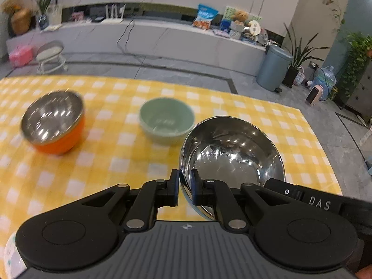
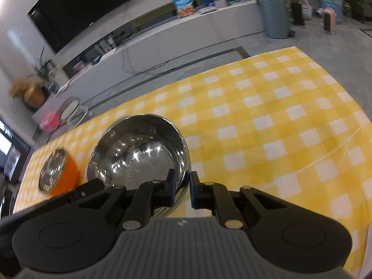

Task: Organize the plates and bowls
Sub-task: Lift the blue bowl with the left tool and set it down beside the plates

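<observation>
A: Steel bowl (image 1: 232, 153) hanging just above the yellow checked cloth (image 1: 111, 158), pinched by 2 grippers.

B: Yep, left gripper (image 1: 185, 186) clamping its near rim, right gripper (image 2: 183, 187) clamping another edge. Green bowl (image 1: 167, 121) and orange bowl (image 1: 54, 122) sitting beyond.

Black left gripper (image 1: 185, 187), blue-padded jaws, ribbed grey body, silver rivets.

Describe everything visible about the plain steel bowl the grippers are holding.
The steel bowl is round, deep and mirror-bright inside, with a thin rolled rim; it looks like polished stainless steel and is empty. It sits upright, slightly tilted. The left gripper pinches the rim on one side, one pad inside and one outside, and the right gripper pinches the opposite side likewise. The yellow checked tablecloth lies beneath it; whether the base touches it cannot be told.
</observation>
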`<state>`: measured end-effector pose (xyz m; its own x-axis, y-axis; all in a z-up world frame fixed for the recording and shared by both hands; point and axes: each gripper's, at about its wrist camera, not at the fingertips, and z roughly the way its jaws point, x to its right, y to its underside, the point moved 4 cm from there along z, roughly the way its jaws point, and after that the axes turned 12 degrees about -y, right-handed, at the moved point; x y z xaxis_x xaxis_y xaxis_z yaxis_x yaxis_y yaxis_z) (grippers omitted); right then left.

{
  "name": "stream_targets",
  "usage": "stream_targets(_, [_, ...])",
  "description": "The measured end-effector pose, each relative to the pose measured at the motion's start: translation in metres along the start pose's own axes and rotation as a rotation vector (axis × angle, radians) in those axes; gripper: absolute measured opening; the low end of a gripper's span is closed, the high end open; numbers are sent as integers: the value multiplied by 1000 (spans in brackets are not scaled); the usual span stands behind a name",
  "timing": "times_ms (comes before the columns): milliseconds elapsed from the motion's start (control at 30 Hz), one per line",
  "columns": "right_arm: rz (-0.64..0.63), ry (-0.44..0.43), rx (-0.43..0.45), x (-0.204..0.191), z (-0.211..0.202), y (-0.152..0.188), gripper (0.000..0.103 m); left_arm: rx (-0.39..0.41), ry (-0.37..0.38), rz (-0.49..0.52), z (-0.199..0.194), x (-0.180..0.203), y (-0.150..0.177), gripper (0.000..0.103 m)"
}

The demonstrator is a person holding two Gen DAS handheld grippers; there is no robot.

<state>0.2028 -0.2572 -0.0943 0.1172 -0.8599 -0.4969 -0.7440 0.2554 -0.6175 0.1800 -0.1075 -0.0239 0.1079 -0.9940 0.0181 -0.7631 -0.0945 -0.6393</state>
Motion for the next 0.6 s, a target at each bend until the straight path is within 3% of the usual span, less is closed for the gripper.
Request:
stream_targets(300, [-119, -65, -85, -30, -22, 30, 10, -59, -21, -98, -34, -34, 29, 10])
stream_targets(600, [-132, -90, -161, -25, -39, 72, 10, -157, 19, -157, -46, -48, 67, 10])
